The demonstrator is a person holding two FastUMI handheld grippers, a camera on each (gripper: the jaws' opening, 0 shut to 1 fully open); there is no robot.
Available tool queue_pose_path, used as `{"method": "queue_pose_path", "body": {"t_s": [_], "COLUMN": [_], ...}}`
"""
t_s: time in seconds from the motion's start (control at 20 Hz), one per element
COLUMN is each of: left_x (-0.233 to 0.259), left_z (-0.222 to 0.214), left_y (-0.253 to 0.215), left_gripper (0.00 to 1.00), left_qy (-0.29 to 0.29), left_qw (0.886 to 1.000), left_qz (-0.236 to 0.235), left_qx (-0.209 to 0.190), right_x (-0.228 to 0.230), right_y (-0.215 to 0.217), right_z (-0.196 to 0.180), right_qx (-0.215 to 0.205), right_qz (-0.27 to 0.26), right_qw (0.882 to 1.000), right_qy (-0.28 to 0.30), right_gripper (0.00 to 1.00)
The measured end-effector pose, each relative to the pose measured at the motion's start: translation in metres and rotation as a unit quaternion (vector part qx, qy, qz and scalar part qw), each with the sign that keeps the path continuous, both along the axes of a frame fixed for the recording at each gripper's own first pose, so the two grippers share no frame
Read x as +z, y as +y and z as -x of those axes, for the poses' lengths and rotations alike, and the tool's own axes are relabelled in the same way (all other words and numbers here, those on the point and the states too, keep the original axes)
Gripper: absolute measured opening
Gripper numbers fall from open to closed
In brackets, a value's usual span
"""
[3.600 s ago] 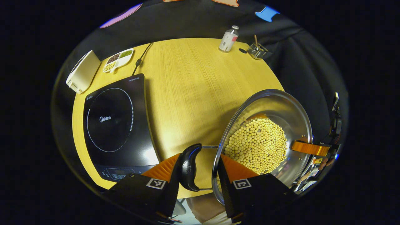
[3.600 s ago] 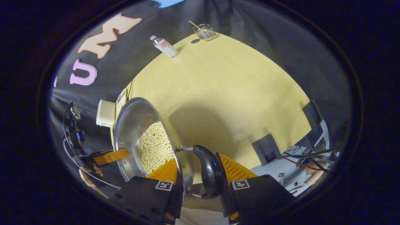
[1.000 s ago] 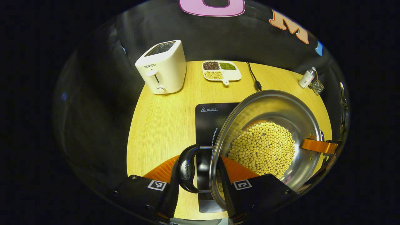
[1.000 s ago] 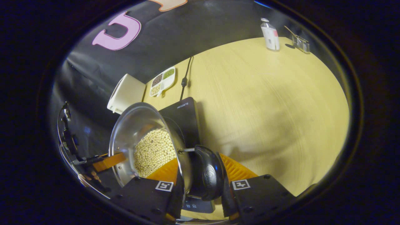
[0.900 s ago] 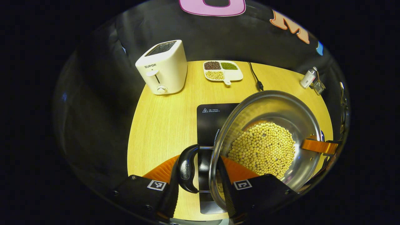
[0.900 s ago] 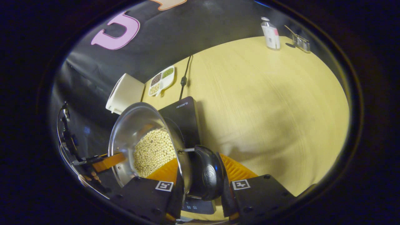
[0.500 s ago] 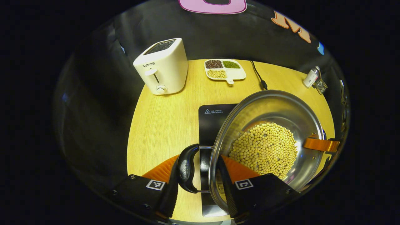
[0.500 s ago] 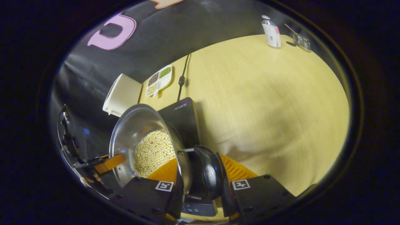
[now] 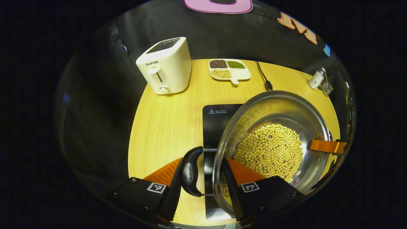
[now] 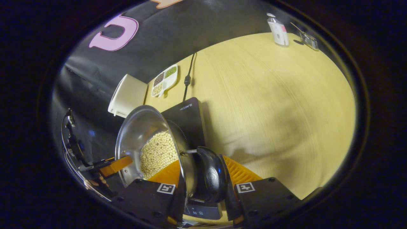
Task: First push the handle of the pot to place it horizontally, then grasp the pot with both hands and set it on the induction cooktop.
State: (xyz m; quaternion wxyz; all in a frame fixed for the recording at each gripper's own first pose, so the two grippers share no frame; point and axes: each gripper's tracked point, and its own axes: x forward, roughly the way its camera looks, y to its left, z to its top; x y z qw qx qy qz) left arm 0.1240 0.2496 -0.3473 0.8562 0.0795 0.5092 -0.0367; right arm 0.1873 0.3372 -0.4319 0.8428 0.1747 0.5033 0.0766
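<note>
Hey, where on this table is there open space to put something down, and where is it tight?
Widest bare patch: the table between the induction cooktop and the far bottle. A smaller one lies between the toaster and the cooktop's near-left edge. It is crowded along the far edge by the toaster, the divided dish and the cord, and at the pot over the cooktop.

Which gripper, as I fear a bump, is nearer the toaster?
Left. The left gripper holds the pot handle facing the toaster; the right gripper holds the far handle, with the pot between.
</note>
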Motion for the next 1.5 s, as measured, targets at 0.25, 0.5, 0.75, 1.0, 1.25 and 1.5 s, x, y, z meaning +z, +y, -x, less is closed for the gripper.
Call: {"method": "queue_pose_path", "body": {"t_s": [0.25,0.5,0.75,1.0,1.25,1.5], "left_x": [-0.001,0.014,0.045,0.066,0.108,0.147], "left_z": [-0.002,-0.009,-0.016,-0.005,0.014,0.04], "left_y": [0.003,-0.006,-0.011,-0.04,-0.078,-0.129], "left_gripper": [0.74,0.98,0.98,0.98,0.97,0.98], "left_qy": [-0.012,-0.072,-0.128,-0.138,-0.179,-0.213], "left_qw": [1.0,0.996,0.99,0.99,0.984,0.977], "left_qz": [0.001,0.014,0.004,0.001,0.003,0.011], "left_qx": [0.02,0.047,0.06,0.027,-0.008,-0.02], "right_x": [0.0,0.019,0.066,0.1,0.132,0.18], "right_y": [0.005,-0.004,-0.035,-0.066,-0.092,-0.112], "right_z": [0.006,0.004,-0.007,0.009,0.03,0.045], "right_qx": [0.004,0.02,-0.007,-0.021,-0.003,0.044], "right_qz": [-0.027,-0.029,-0.02,0.01,0.05,0.079], "right_qw": [0.999,0.999,0.992,0.986,0.978,0.96], "right_qy": [0.017,-0.035,-0.123,-0.163,-0.205,-0.266], "right_gripper": [0.61,1.0,0.92,1.0,1.0,0.93]}}
